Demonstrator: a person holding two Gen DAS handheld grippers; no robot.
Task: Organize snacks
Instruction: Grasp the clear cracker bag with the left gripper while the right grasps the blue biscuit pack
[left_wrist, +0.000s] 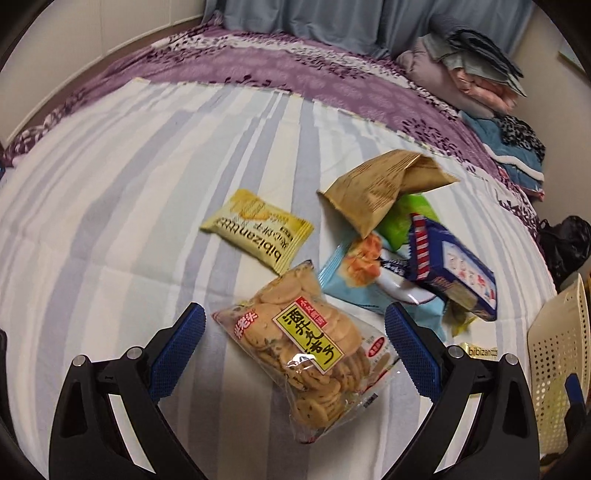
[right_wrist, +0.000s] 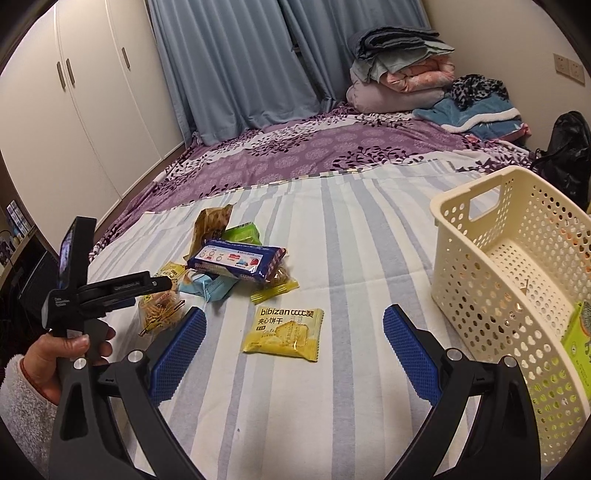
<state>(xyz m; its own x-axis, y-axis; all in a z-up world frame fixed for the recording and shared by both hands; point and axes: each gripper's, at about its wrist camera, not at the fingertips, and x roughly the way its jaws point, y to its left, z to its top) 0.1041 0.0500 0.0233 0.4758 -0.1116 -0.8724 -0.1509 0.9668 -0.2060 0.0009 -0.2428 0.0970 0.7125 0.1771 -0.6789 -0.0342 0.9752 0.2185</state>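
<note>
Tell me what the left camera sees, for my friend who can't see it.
An open tool hovers around a clear bag of round crackers on a striped bedsheet. A yellow biscuit packet and a pile of snacks lie beyond.

Glossy clear plastic wraps the cracker bag (left_wrist: 310, 354); the striped bed sheet (left_wrist: 110, 221) is matt cloth; the cream basket (right_wrist: 491, 280) is perforated plastic; blue fingers (right_wrist: 410, 354) look rubbery, textured

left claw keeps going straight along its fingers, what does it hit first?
Most likely the clear bag of round crackers, lying on the bed between the open left claw fingers. The snack pile sits beyond it; depth is uncertain.
</note>
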